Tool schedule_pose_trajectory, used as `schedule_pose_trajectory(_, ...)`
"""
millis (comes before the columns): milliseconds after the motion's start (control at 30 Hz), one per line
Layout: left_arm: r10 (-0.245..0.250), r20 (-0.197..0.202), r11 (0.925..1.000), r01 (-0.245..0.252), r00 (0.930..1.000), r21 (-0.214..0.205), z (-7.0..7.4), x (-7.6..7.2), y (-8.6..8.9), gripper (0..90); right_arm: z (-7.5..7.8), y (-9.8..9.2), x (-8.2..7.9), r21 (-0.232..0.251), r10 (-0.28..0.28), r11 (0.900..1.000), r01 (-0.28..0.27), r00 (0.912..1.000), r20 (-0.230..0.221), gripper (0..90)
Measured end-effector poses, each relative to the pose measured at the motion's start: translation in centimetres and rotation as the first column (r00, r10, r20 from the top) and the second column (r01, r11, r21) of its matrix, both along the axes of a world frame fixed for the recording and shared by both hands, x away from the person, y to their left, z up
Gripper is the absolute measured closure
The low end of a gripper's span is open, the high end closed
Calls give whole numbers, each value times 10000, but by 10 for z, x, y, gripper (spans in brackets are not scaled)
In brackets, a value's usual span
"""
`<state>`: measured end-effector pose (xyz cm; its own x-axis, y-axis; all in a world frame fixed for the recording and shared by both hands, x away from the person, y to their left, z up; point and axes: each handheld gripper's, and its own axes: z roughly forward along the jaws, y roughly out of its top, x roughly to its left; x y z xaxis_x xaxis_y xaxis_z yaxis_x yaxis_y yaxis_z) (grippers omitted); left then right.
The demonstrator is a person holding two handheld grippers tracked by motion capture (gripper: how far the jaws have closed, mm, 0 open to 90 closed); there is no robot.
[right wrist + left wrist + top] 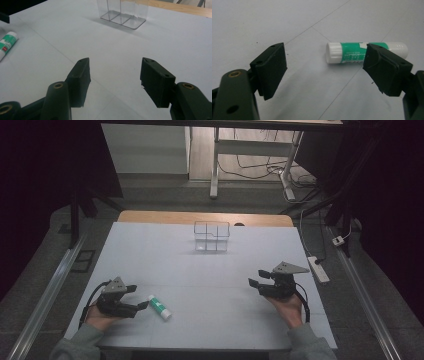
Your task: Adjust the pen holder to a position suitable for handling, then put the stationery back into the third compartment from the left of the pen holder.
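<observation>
A green and white glue stick (160, 307) lies flat on the white tabletop (200, 270) near the front left. My left gripper (138, 297) rests just left of it, held low, jaws open. In the left gripper view the glue stick (352, 53) lies just past the open left gripper (324, 53), its far end hidden behind one jaw, with nothing between the pads. My right gripper (257, 277) hovers at the front right, open and empty. The right gripper view has the open right gripper (115, 62) over bare table and the glue stick (7, 43) far off.
A clear plastic organiser with compartments (212, 236) stands at the back middle of the table; the same organiser (123, 12) is ahead in the right gripper view. A wooden edge (205, 217) runs behind the white sheet. A power strip (318, 269) lies on the floor to the right.
</observation>
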<state>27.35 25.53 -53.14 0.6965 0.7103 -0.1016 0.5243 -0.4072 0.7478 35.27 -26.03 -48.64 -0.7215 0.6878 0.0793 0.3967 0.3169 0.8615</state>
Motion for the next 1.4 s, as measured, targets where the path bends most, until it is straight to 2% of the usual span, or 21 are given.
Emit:
schedule_pose_trajectory(300,-51,44,10000,52,10000,-47,3,-3,-1,191,-2,-9,-7,315,-21,9995,19,10000,71,395)
schedule_pose_trajectory(467,-233,126,9997,232,9996,49,9,-4,-4,197,-3,-10,-9,156,-8,9999,7,10000,100,396)
schedule_pose_trajectory(633,-653,189,9977,650,9977,179,17,-5,-7,200,-4,-11,-11,168,-62,9998,60,9999,89,394)
schedule_pose_trajectory(933,-1620,128,9859,1613,9867,443,28,4,-13,198,-5,-10,-10,129,-22,9999,21,10000,50,393)
schedule_pose_trajectory(1133,-2269,39,9699,2256,9739,916,36,11,-23,200,-6,-13,-12,84,-46,10000,46,10000,-23,392)
schedule_pose_trajectory(1267,-2720,-62,9520,2700,9623,1442,41,17,-28,206,-7,-13,-12,56,-46,10000,46,10000,-50,392)
schedule_pose_trajectory(1300,-2845,-91,9470,2825,9586,1532,43,18,-29,207,-8,-12,-12,63,-31,10000,31,10000,-56,391)
schedule_pose_trajectory(1367,-3169,-162,9319,3145,9483,1807,45,21,-30,219,-9,-11,-12,46,1,10000,-1,10000,-66,390)
schedule_pose_trajectory(1400,-3347,-212,9212,3318,9421,2030,47,22,-30,223,-9,-11,-12,33,17,10000,-16,10000,-73,390)
